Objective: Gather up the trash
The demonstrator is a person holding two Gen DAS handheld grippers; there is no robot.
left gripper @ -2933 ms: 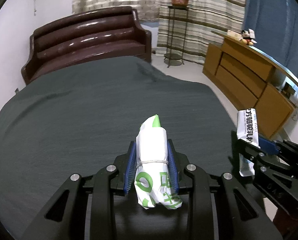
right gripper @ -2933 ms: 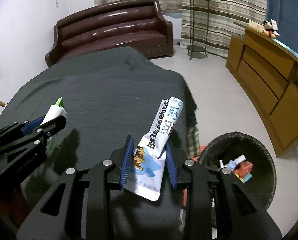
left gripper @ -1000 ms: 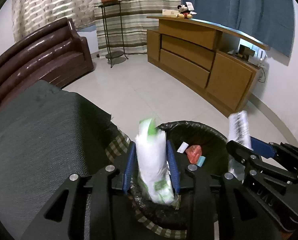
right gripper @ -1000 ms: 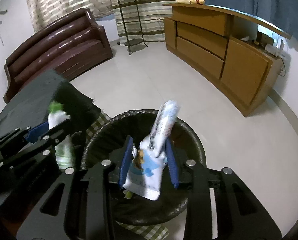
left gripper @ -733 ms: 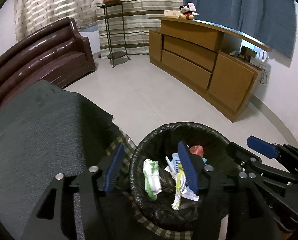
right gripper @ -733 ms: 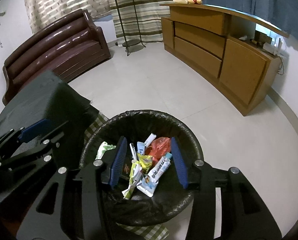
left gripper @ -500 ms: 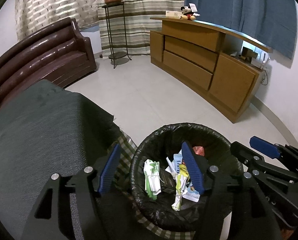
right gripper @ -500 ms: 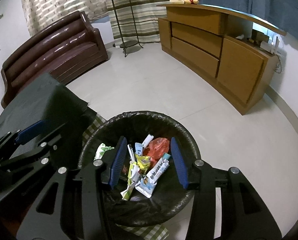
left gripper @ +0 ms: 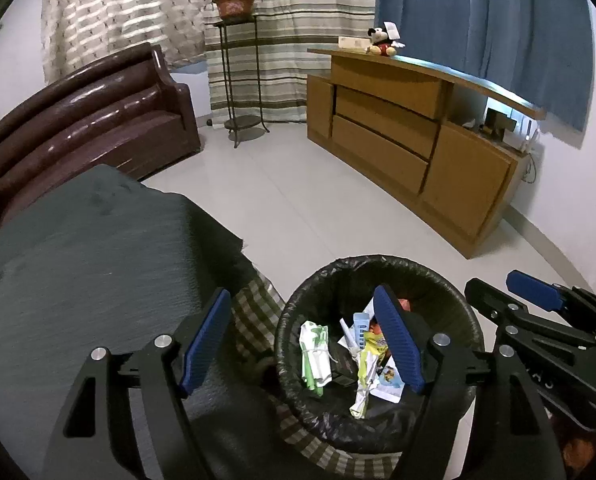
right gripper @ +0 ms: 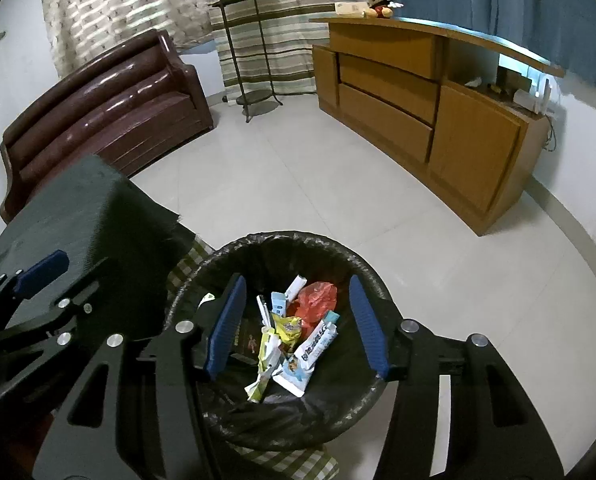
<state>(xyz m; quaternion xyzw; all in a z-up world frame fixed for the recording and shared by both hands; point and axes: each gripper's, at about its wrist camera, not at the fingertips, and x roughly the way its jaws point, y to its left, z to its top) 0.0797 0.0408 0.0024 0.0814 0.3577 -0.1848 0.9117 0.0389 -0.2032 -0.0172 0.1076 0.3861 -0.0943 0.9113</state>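
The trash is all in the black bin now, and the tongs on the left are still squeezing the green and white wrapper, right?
No. The left tongs are opening with nothing between them; the left wrist view shows the green and white wrapper lying in the black bin with the other trash.

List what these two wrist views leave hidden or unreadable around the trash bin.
- Bin bottom, both views: covered by piled wrappers.
- Green-and-white packet, right wrist view: mostly behind a finger pad.
- Wrapper print, both views: too small to read.
- Bin's near rim, both views: behind the gripper bodies.
- Table near side, both views: cut off by the frame edge.
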